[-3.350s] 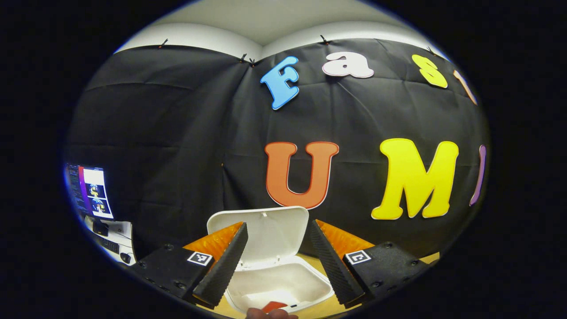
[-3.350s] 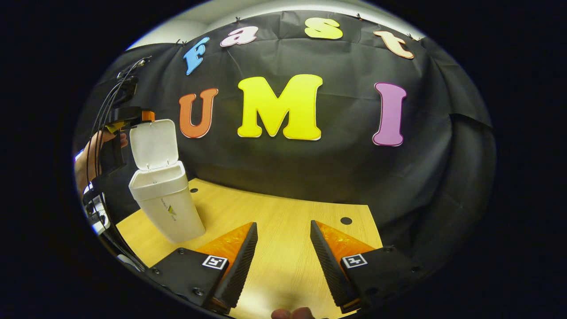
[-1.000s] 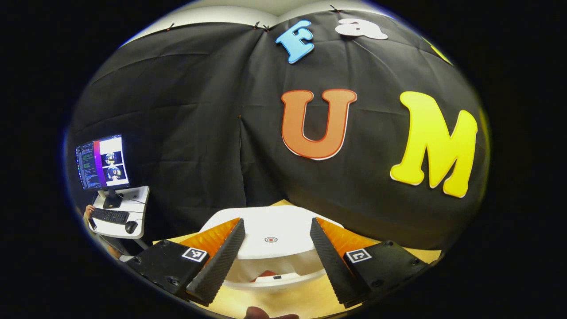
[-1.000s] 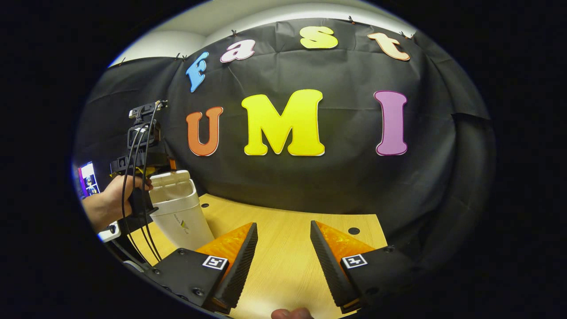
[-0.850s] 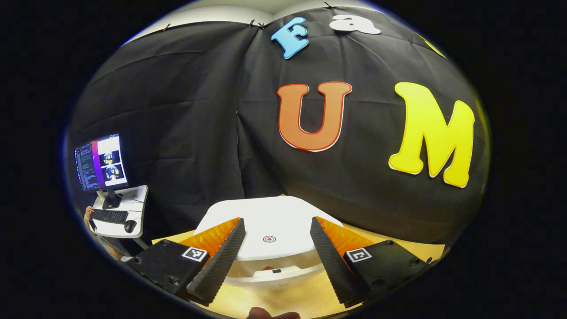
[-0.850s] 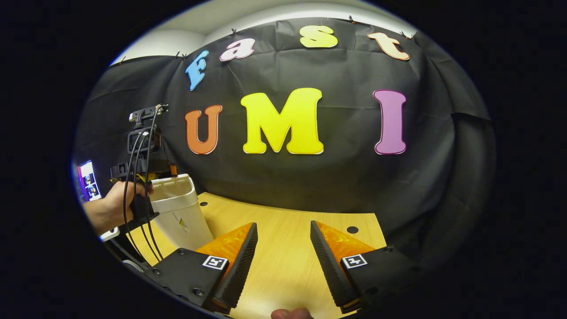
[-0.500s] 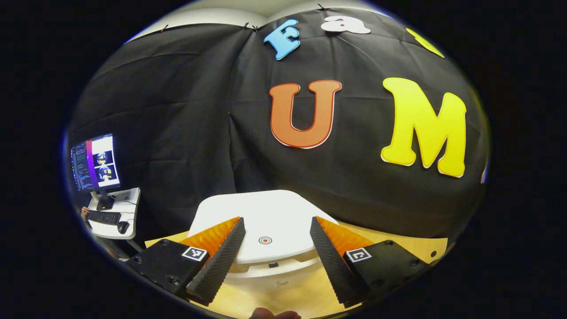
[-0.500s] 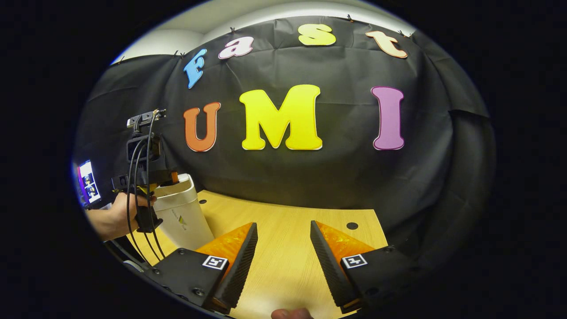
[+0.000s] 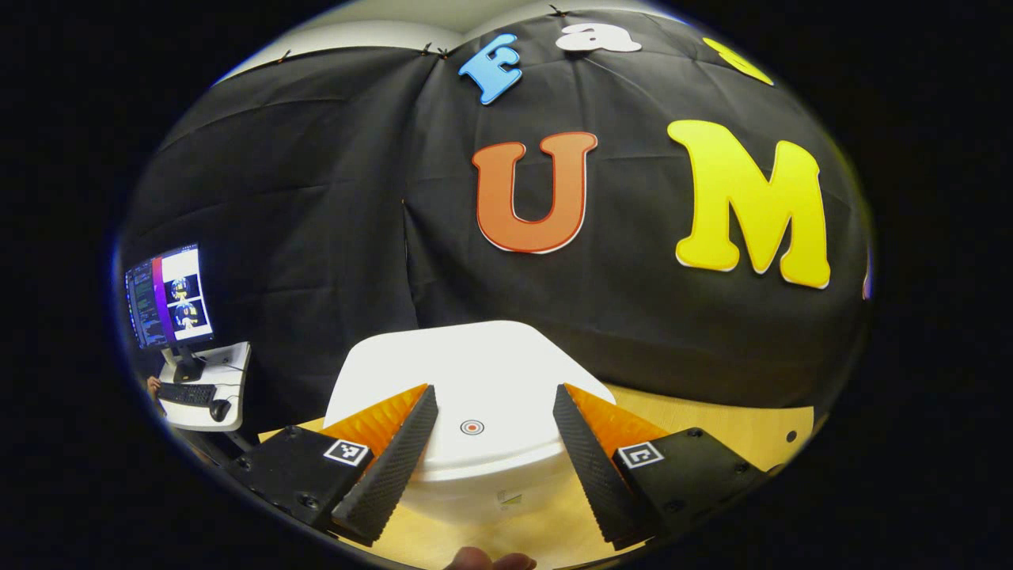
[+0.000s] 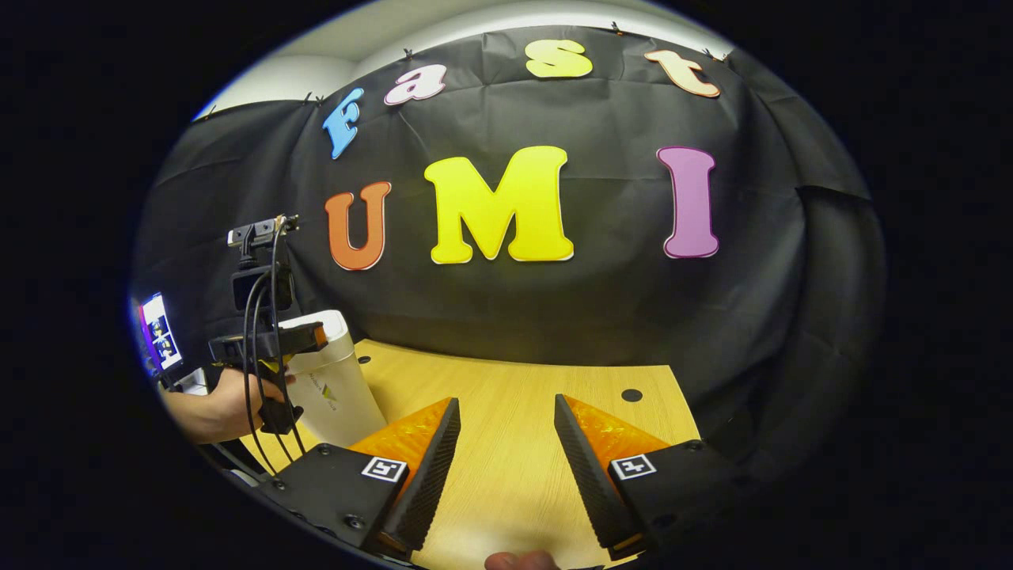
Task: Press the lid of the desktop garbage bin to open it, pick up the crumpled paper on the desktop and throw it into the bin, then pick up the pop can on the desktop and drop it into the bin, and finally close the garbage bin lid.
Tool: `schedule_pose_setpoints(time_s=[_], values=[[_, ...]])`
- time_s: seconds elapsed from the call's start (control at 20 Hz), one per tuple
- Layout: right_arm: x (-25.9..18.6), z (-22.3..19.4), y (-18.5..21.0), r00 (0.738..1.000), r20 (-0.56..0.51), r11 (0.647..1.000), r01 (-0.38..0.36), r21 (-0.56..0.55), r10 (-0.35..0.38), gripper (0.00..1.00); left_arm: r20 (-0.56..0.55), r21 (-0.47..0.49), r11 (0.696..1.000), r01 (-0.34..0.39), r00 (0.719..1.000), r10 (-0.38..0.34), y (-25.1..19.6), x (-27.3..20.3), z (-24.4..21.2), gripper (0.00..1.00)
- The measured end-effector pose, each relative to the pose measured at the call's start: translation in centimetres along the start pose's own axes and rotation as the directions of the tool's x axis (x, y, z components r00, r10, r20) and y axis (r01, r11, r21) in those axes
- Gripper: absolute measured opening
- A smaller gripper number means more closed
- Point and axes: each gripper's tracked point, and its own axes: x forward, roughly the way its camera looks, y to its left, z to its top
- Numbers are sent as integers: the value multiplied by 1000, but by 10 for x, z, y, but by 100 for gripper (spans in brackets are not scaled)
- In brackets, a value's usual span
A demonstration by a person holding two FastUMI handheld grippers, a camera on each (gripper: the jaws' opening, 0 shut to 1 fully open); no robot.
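Lid (image 9: 475, 372) between spread left fingers (image 9: 388, 467).

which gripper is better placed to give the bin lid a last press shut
Left. The left hand-held gripper hangs open right over the bin lid, its fingers either side of the lid's target mark. The right hand-held gripper is open above bare tabletop, off to the side of the bin.

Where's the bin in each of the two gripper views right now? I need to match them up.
Left gripper view: the bin sits bottom centre, lid down, between the left gripper fingers.
Right gripper view: the bin stands at the left edge on the wooden table, with the left gripper over its lid.
Shared landmark: the monitor at far left.
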Motion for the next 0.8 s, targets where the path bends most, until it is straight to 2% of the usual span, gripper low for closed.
schedule_pose_setpoints(time_s=[0.05,0.4,0.8], values=[[0,1,0,1000,3,1000,1,2,-1,78,25,16,1000,5,1000,-5,1,1,-1,98],[5,-3,2,1000,-4,1000,17,-5,-17,78,108,-41,997,58,993,-53,1,-3,-2,96],[7,20,-2,993,75,996,88,-9,-88,78,171,-49,984,172,972,-162,-2,-11,18,94]])
